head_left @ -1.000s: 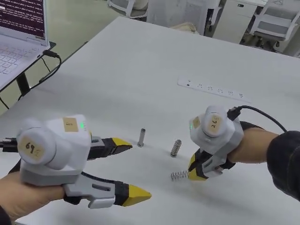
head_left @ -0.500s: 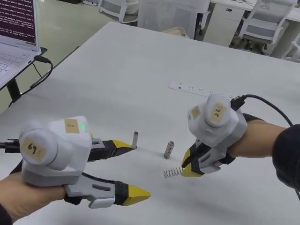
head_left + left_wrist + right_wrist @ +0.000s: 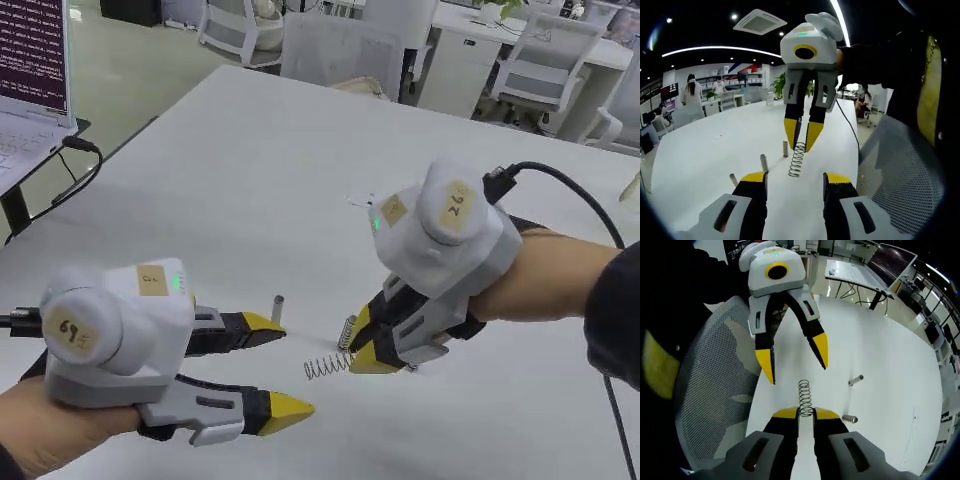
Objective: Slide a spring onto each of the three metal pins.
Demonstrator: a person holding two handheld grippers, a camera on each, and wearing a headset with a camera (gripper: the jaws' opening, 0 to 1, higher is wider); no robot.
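1. The left tongs [image 3: 280, 367] are low on the left in the head view. The jaws are wide open w/ nothing in them. The gap looks the same as 1 sec ago.
2. Just past the top jaw's tip stands a bare pin [image 3: 277, 307] on the white table [image 3: 250, 180]. It's upright, w/ no spring on it. It's abt as near that tip as before.
3. Next is the spring [image 3: 325, 365]. One end is pinched in the right tongs. The rest sticks out to the left, toward the open left jaws. Can't tell if the free end touches the table. 1 sec ago the spring was further from the bare pin. Now it's between the two tongs, near that pin.
4. A 2nd pin [image 3: 347, 330] w/ a spring already on it stands right behind the right tongs' tips, partly hidden. Before, there was a clear gap btwn it & those tips.
5. The right tongs [image 3: 372, 350] are almost closed, squeezing just the spring's end. They've come in closer to the pins since 1 sec ago.
6. In the left gripper view a 3rd small post [image 3: 785, 148] stands behind the other two. It looks like it has a spring too, but it's too small to be sure.
7. A black cable [image 3: 500, 182] plugs into the right tongs & runs off to the right.
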